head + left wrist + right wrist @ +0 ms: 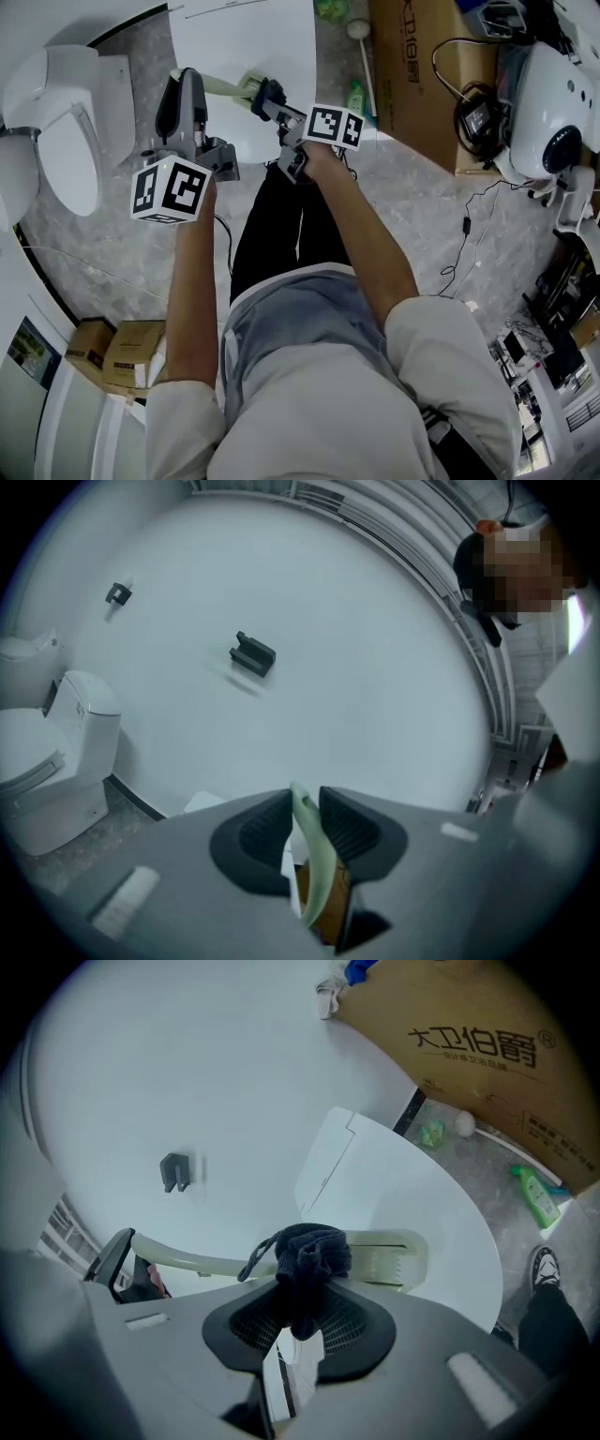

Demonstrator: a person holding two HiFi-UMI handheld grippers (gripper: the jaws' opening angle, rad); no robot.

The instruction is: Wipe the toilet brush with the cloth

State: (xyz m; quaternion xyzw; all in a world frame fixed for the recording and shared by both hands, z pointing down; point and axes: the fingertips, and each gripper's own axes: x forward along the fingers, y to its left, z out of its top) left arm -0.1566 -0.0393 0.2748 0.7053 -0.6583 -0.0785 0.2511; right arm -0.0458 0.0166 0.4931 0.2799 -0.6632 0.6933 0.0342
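Observation:
A pale green toilet brush [228, 87] is held level above a white tabletop [281, 37]. My left gripper [194, 86] is shut on its handle end [309, 855]. My right gripper [264, 97] is shut on a dark bunched cloth [309, 1258], which lies against the brush near its flat head [386, 1257]. The long handle [192, 1258] runs left from the cloth toward the left gripper's jaws [122, 1265].
A white toilet [56, 131] stands at the left on the marbled floor, also in the left gripper view as a toilet [47, 761]. A large cardboard box [412, 66], a green bottle [536, 1196] and cables [469, 234] lie to the right. A person stands by the wall [525, 583].

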